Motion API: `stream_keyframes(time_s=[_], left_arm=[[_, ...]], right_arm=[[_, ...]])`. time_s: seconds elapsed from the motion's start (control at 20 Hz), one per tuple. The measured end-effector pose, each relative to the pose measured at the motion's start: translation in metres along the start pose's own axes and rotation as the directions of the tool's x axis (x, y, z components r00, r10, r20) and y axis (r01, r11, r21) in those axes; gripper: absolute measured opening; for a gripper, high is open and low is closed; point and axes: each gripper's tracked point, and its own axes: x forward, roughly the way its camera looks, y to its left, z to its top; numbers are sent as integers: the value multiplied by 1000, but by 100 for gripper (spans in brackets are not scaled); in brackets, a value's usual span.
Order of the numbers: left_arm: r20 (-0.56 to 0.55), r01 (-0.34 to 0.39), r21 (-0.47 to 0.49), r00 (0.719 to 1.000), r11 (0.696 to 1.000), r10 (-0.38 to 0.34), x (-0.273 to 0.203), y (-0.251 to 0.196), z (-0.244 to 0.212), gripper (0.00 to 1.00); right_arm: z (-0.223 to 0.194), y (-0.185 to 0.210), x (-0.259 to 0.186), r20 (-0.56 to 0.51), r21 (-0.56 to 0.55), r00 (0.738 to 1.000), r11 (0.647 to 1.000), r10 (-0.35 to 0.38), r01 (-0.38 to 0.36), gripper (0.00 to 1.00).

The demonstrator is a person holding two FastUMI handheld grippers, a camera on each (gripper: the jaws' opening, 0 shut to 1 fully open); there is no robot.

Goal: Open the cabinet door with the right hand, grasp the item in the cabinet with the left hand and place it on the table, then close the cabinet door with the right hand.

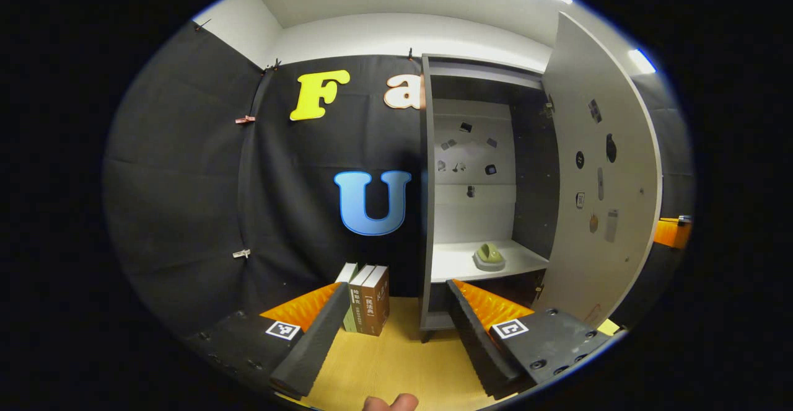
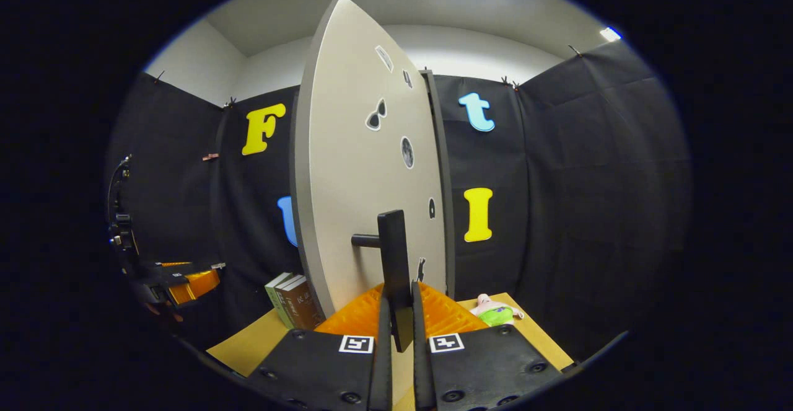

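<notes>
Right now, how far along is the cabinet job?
Done: the cabinet door stands wide open. In hand: the right tongs are shut on the door handle, while the left tongs are open, aimed at the green item on the shelf. Left: grasp it, set it on the table, close the door.

Three books [image 1: 367,299] stand together on the table [image 1: 396,367]. One cabinet [image 1: 427,212], one green item [image 1: 489,255] on its shelf. One plush toy [image 2: 497,312].
</notes>
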Motion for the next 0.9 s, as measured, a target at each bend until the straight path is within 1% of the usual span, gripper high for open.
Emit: stream_keyframes(time_s=[0.1,0.25,0.35,0.8,0.9], left_arm=[[4,11,1,1000,1000,-11,2,-5,1,96],[1,24,8,1000,1000,-24,5,-13,1,96],[0,30,4,1000,1000,-30,7,-16,1,96],[11,41,-21,999,999,-41,14,-34,9,96],[12,58,-30,998,998,-58,15,-44,10,96]], right_arm=[[0,-4,-3,1,16,1000,1000,-10,10,18],[2,-16,-5,0,29,999,999,-44,44,15],[3,-23,-4,3,27,998,997,-70,70,15],[13,-66,-8,50,-67,982,981,-181,184,14],[17,-66,-10,59,-65,983,982,-174,178,14]])
